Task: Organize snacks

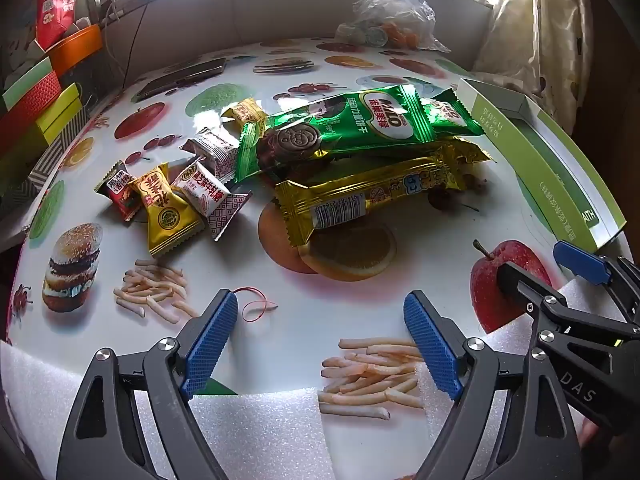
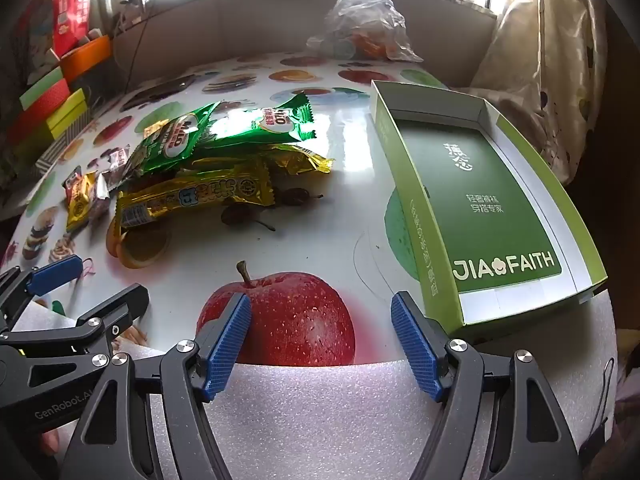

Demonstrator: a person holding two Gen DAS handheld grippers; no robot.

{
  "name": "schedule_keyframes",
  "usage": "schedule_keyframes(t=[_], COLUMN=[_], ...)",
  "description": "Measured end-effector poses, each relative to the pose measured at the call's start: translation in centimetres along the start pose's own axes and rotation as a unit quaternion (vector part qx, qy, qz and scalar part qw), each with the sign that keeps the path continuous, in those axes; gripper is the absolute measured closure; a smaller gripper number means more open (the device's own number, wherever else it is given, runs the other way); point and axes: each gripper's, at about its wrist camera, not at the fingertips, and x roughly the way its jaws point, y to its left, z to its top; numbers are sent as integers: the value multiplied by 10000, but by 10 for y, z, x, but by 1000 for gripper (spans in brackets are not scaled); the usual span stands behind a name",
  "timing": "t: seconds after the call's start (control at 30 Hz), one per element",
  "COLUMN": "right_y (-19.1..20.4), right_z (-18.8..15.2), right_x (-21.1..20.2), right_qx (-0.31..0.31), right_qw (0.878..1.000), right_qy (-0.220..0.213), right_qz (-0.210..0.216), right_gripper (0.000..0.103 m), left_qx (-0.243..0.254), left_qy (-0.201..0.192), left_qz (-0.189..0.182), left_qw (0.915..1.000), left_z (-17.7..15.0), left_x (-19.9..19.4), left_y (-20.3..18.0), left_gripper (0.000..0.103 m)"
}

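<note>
Right wrist view: the snack packets (image 2: 208, 160) lie heaped at centre left on the table (image 2: 344, 208), while the green box (image 2: 492, 204) at right holds nothing, so sorting looks unstarted. Left gripper (image 1: 320, 340) and right gripper (image 2: 320, 340) both hang spread wide, empty.

Both wrist views look steeply down, near, sharing snack pile (image 1: 352, 148).

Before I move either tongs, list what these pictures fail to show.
- Plastic bag: contents blurred behind crinkled film, both views.
- Gold bars under the green Milo packs: mostly covered; their number is unclear.
- Green box: cut by the frame edge in the left wrist view.
- Small candies: print too small to read in the right wrist view.
</note>
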Motion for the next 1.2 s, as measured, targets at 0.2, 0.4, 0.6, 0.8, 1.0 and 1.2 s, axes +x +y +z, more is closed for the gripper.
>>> schedule_keyframes(t=[0.2,0.4,0.6,0.8,1.0,1.2], right_y=[1,-1,0,0,0,0], right_z=[0,0,-1,-1,-1,-1], right_x=[0,0,0,0,0,0], right_qx=[-18,9,-12,-8,-8,-7], right_qw=[10000,10000,10000,10000,10000,10000], right_qy=[-3,-9,-31,-37,-38,-43], right_qz=[-7,2,-22,-21,-23,-25], right_gripper=[30,30,30,30,30,30], left_qx=[-4,-30,-36,-34,-33,-36], left_qy=[13,27,29,21,16,9], left_qz=[0,8,9,6,6,9], left_qw=[10000,10000,10000,10000,10000,10000], left_z=[0,0,-1,-1,-1,-1], left_x=[0,0,-1,-1,-2,-2], left_y=[0,0,2,2,2,2], left_gripper=[17,17,17,17,17,17])
